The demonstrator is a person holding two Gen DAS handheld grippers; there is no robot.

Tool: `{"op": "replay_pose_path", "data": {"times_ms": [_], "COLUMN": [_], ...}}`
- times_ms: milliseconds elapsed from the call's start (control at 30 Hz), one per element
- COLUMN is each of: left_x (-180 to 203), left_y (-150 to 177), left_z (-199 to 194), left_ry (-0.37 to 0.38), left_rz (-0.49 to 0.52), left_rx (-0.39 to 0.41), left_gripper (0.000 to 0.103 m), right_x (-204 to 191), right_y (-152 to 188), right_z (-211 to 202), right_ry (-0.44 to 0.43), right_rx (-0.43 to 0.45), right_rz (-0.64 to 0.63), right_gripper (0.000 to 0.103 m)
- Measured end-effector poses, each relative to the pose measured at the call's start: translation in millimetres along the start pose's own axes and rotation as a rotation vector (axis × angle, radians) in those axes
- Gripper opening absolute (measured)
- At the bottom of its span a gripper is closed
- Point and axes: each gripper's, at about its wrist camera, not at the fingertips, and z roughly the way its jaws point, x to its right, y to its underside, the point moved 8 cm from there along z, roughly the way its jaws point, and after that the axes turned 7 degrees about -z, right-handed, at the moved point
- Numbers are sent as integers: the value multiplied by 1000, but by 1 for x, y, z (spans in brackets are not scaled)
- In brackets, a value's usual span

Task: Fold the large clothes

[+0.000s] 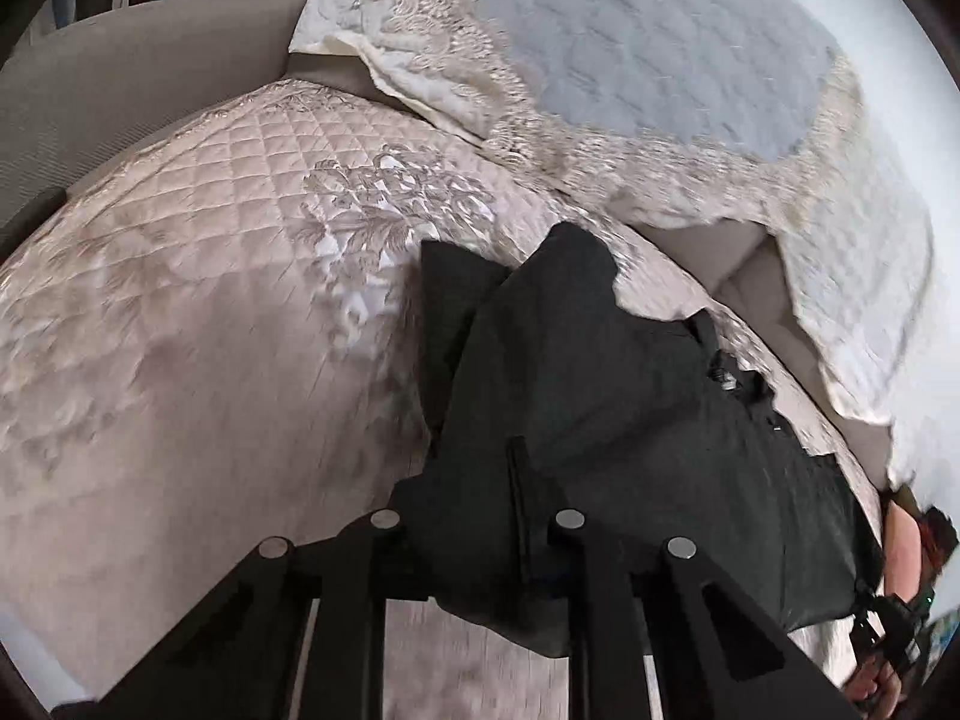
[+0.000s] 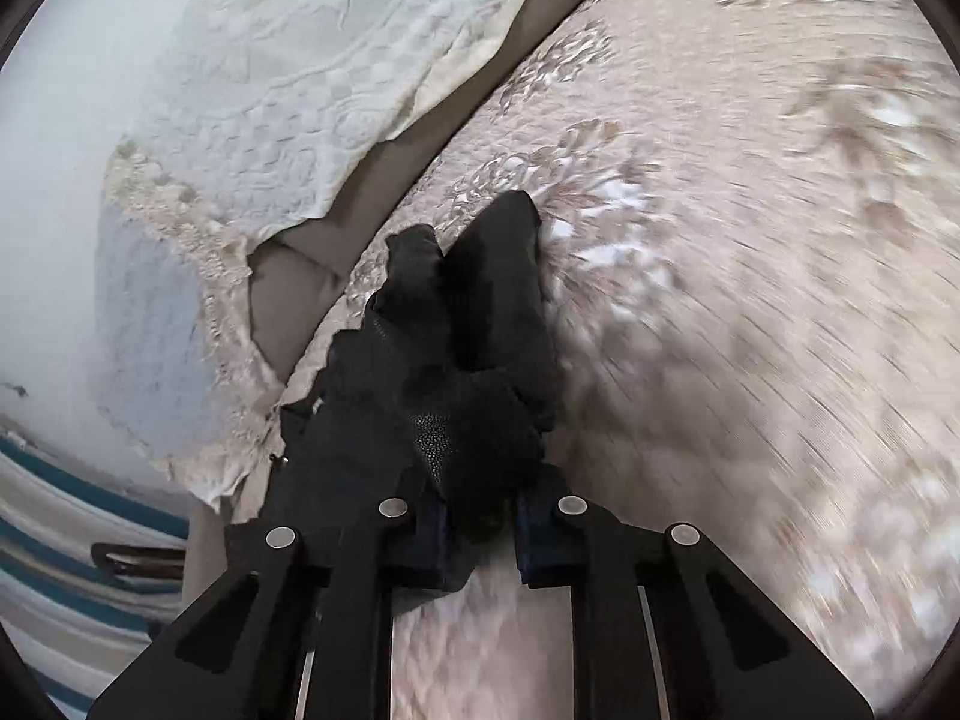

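Cloth is bunched in both my tongs right now. It is a big black garment of soft, thin fabric (image 1: pixel 630 396), and it lies on the bed, on a pink quilted bedspread with shiny flower stitching (image 1: pixel 198 312). Most of it rests on the bedspread, with one long part reaching away from me.

My left tongs (image 1: pixel 480 531) are pinching one edge of the black garment, and the cloth drapes over the tips so I cannot see the pads. My right tongs (image 2: pixel 480 519) are pinching another bunch of it — a crumpled wad sits between the two sides, with a bit of shiny speckled lining showing. Far off at the edge of the left view I can just see the other tongs, at the far side of the same cloth.

Beside the bedspread lies a cream lace-edged quilted cover (image 2: pixel 312 78), near the garment but not touching it.

Here is what I think could go wrong. The cloth is thin and slippery-looking, so a fast pull could slide it out of one grip. The right side holds a wad, not a flat edge — so the fold may come out lumpy. And the trailing end could drag and twist on the stitched flowers.
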Motion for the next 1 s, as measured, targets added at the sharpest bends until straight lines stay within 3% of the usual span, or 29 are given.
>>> {"op": "replay_pose_path", "data": {"times_ms": [100, 233, 333, 367, 433, 533, 667, 833, 1000], "left_x": [-1, -18, -29, -28, -22, -12, 5, 36, 43], "left_y": [21, 56, 72, 73, 70, 57, 36, 17, 2], "left_z": [-31, -55, -49, -50, -59, -81, -97, -55, 6], "left_ry": [35, 24, -15, -28, -39, -56, -4, 21, -50], "left_rz": [2, 16, 51, 67, 106, 142, 136, 158, 171], "left_rx": [-10, -34, -77, -84, -59, 10, 75, 37, -65], "left_gripper": [18, 18, 22, 24, 25, 29, 52, 55, 55], "right_x": [10, 33, 50, 52, 45, 20, -10, -44, -58], "right_y": [21, 58, 77, 78, 73, 58, 41, 20, -7], "right_z": [-28, -57, -64, -65, -74, -91, -103, -52, 5], "right_ry": [7, 69, 128, 141, 177, 238, 285, 241, 260], "right_rx": [-7, -38, -80, -84, -65, 3, 93, 41, -34], "right_rz": [20, 30, 27, 22, -35, -157, -311, -495, -612], "right_gripper": [16, 17, 28, 34, 36, 52, 53, 54, 54]}}
